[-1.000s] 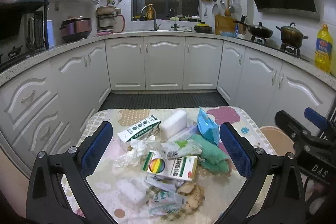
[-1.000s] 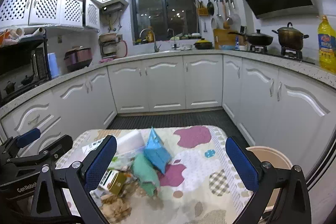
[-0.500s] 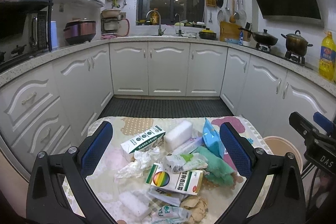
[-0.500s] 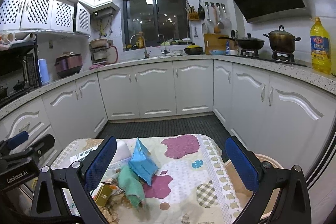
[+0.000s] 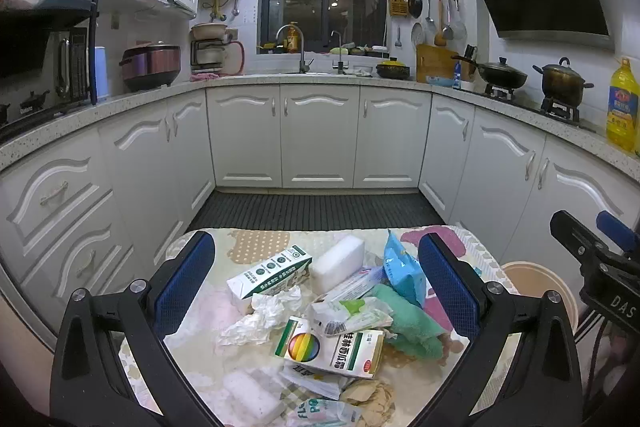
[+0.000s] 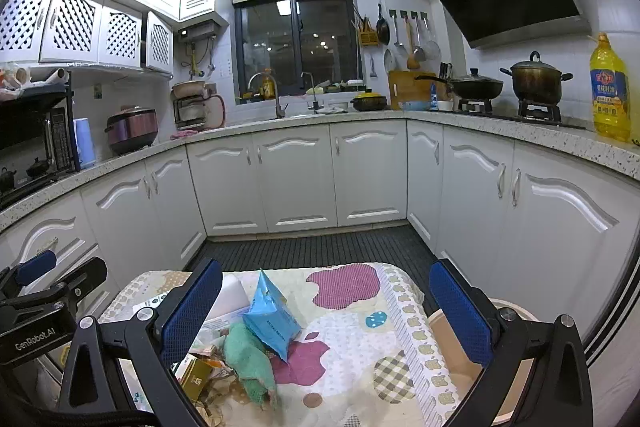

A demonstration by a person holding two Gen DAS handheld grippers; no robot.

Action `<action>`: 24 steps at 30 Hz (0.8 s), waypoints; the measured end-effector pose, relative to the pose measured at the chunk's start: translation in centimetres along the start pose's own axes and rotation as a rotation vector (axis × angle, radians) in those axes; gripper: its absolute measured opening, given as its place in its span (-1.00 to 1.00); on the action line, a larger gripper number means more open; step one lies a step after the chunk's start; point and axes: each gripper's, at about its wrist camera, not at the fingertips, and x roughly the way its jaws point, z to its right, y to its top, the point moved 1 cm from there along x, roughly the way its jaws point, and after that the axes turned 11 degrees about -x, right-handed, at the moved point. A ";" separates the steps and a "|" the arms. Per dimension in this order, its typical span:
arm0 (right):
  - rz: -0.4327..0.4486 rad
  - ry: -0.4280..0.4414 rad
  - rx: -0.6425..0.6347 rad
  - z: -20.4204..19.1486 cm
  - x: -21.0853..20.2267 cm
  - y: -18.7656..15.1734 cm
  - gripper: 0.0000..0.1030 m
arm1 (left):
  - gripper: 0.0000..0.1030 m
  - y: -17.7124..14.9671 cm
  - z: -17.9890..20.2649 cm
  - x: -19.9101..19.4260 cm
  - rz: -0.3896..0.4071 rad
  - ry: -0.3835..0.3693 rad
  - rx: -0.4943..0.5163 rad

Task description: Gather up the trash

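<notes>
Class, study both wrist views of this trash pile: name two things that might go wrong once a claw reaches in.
1. The trash overlaps: the rainbow-printed box lies on paper and wrappers, so the open left claw may drag neighbours along.
2. The blue packet leans on the green cloth and may topple if the cloth is pulled. The bin sits below the table's edge, so pieces may miss it.

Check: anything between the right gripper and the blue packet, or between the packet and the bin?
Nothing visible. The right gripper is open above the table; the blue packet leans on the green cloth. Only bare tablecloth lies between the packet and the bin.
</notes>
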 end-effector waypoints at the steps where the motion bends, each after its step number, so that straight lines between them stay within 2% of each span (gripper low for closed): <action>1: 0.001 0.000 0.001 0.0 0.0 0.0 1.00 | 0.97 0.0 0.0 0.0 0.000 0.000 0.000; 24: 0.011 0.003 -0.011 -0.1 -0.2 0.3 1.00 | 0.97 -0.1 -0.1 -0.2 0.000 0.006 -0.006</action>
